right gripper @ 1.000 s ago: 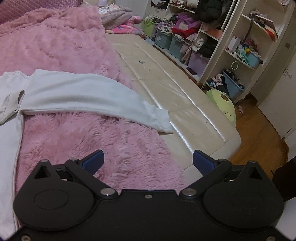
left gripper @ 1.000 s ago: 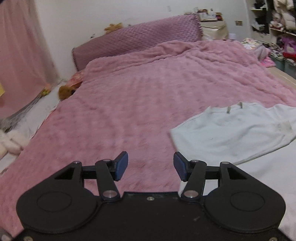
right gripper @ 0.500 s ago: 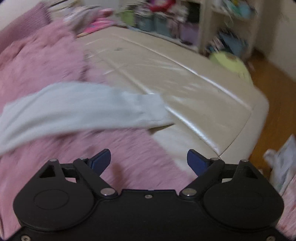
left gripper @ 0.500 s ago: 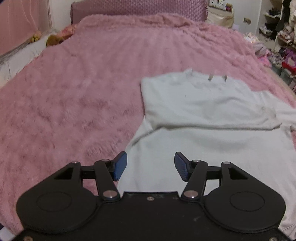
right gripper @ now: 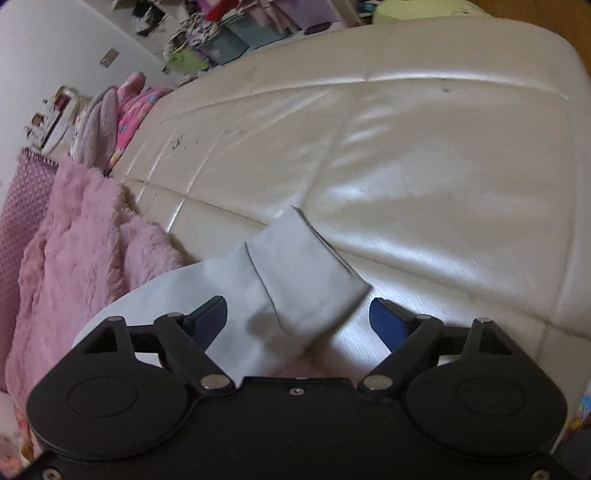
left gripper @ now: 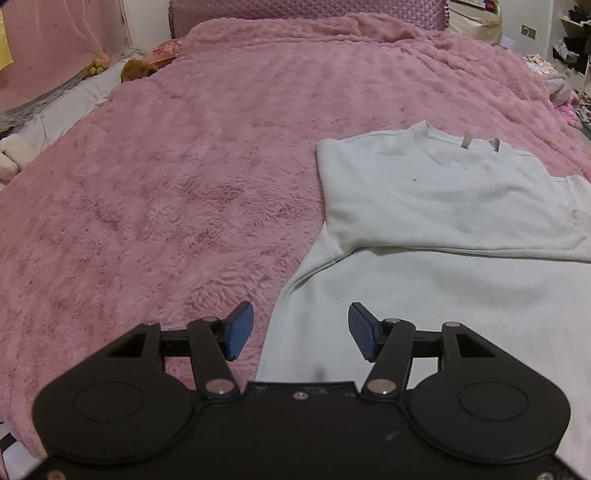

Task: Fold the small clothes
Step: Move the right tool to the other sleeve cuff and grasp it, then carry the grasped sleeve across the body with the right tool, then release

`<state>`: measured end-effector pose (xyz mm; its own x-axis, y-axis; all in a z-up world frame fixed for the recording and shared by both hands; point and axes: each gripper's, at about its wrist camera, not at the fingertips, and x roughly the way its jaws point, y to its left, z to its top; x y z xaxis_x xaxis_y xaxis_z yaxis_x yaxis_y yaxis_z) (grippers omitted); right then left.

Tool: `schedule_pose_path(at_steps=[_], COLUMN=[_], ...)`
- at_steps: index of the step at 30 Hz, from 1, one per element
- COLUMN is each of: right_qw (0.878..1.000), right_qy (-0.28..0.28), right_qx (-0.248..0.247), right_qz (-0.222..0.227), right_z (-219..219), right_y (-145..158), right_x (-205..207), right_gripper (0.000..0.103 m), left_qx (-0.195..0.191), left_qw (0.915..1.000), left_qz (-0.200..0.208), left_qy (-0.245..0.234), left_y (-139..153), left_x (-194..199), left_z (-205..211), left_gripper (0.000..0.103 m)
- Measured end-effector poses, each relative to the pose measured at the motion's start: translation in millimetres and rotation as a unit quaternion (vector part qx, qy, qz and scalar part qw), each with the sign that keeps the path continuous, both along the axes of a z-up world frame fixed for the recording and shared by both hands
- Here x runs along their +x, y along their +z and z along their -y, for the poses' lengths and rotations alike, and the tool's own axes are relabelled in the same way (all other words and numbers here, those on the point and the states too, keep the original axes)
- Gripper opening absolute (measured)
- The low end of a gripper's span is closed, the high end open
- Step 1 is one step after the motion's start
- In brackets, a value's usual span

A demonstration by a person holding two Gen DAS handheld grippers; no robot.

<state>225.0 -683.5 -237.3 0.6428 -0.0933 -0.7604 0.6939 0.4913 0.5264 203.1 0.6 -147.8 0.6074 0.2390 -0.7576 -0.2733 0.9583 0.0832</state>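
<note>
Holding a gripper in each hand, we see both with jaws spread apart and nothing clamped between them. Bins (right gripper: 229, 37) on the far floor beyond the bed hold heaped clothes and oddments; we cannot tell what exactly. Our left gripper (left gripper: 301, 328) hovers low over the near edge of the bed, pointing toward the headboard (left gripper: 306, 9), its blue pads (left gripper: 240, 328) straddling the left hem of the shirt (left gripper: 443, 206): one pad over the pink blanket (left gripper: 184, 166), the other over white cloth. Whether they touch the fabric we cannot tell. Our right gripper (right gripper: 299, 319) is rolled to one side and points out over the bed's right side, where the bare cream mattress (right gripper: 424, 147) shows beyond the blanket's edge. The sleeve (right gripper: 291, 280) lies between its pads, cuff end pointing away from us onto the mattress; the pads stand clear on either side of it. The shirt lies flat on the blanket toward the right side of the bed, its long axis running from the near edge up toward the headboard, collar (left gripper: 461, 138) at the far end. Its upper part shows one sleeve folded across the chest, making a straight crosswise edge. A plush toy (left gripper: 135, 68) sits by the far-left corner of the bed.
</note>
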Motion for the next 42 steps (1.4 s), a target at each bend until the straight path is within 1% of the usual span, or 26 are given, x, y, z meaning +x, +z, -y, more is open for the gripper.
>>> schedule_pose_path(at_steps=[1, 2, 3, 4, 5, 7, 9, 11, 13, 14, 17, 19, 21, 23, 29, 31, 34, 37, 39, 42], right_qw=[1.0, 1.0, 1.0, 1.0, 0.999, 0.999, 0.999, 0.997, 0.994, 0.993, 0.989, 0.986, 0.983, 0.979, 0.962, 0.956, 0.947, 0.944, 0.941, 0.935], right_qy=[0.001, 0.004, 0.011, 0.019, 0.018, 0.004, -0.004, 0.001, 0.014, 0.021, 0.038, 0.053, 0.08, 0.104, 0.179, 0.201, 0.231, 0.246, 0.262, 0.288], right_qx=[-0.003, -0.006, -0.003, 0.011, 0.028, 0.03, -0.001, -0.045, -0.082, -0.09, -0.066, -0.076, -0.094, -0.101, -0.134, -0.137, -0.145, -0.143, -0.133, -0.126], right_qz=[-0.001, 0.002, 0.007, 0.015, 0.025, 0.041, 0.054, 0.068, 0.071, 0.078, 0.124, 0.136, 0.139, 0.145, 0.158, 0.165, 0.168, 0.167, 0.168, 0.165], right_z=[-0.5, -0.7, 0.4, 3.7, 7.2, 10.3, 7.9, 1.6, -5.7, -9.1, -15.9, -28.3, -46.9, -65.5, -138.5, -166.2, -204.3, -242.6, -270.4, -314.2], right_y=[0.2, 0.3, -1.0, -5.2, -11.1, -17.5, -14.4, -3.8, 10.7, 18.3, 36.9, 51.9, 69.2, 84.1, 129.7, 142.9, 155.0, 161.4, 161.0, 159.6], right_x=[3.2, 6.9, 11.7, 15.7, 17.1, 14.3, 8.8, 6.0, 5.8, 5.2, 3.6, 6.4, 10.9, 11.9, 9.9, 12.8, 15.5, 21.4, 27.6, 37.6], right_gripper=[0.079, 0.061, 0.033, 0.021, 0.006, 0.005, 0.003, 0.003, 0.003, 0.003, 0.003, 0.003, 0.003, 0.003, 0.003, 0.003, 0.003, 0.003, 0.003, 0.003], left_qx=[0.003, 0.005, 0.003, -0.001, -0.007, -0.003, 0.018, 0.037, 0.04, 0.036, 0.026, 0.026, 0.033, 0.035, -0.01, -0.016, -0.028, -0.03, -0.037, -0.067], left_qw=[1.0, 1.0, 0.9999, 0.9999, 0.9998, 0.9998, 0.9997, 0.999, 0.9989, 0.999, 0.999, 0.9988, 0.9987, 0.9987, 0.9997, 0.9997, 0.9992, 0.9989, 0.9986, 0.9968], left_qz=[-0.002, -0.004, -0.007, -0.01, -0.013, -0.012, -0.018, -0.024, -0.024, -0.023, -0.022, -0.023, -0.02, -0.018, 0.007, 0.018, 0.029, 0.034, 0.037, 0.036], left_qy=[0.002, 0.005, 0.009, 0.012, 0.012, 0.012, 0.006, 0.006, 0.008, 0.013, 0.03, 0.033, 0.032, 0.032, 0.019, 0.01, -0.002, -0.007, -0.002, 0.022], left_y=[-1.3, -3.8, -6.7, -8.6, -10.7, -13.7, -16.1, -17.0, -15.2, -13.9, -12.1, -10.4, -8.4, -6.7, 5.0, 9.2, 13.7, 15.8, 15.2, 11.2], left_x=[1.4, 3.8, 7.6, 9.4, 11.2, 13.5, 16.6, 19.7, 20.9, 21.3, 21.0, 18.9, 15.2, 12.7, 7.8, 7.8, 9.3, 10.7, 10.8, 12.1], left_z=[1.6, 2.8, 2.6, 3.2, 4.9, 9.8, 15.5, 16.8, 13.4, 10.5, 2.5, 1.2, -0.3, -4.8, -32.0, -39.2, -51.2, -66.1, -78.8, -101.7], left_gripper=[0.059, 0.059, 0.059, 0.059, 0.059, 0.059, 0.059, 0.059, 0.059, 0.059, 0.059, 0.059, 0.059, 0.059, 0.059, 0.059, 0.059, 0.059, 0.059, 0.059])
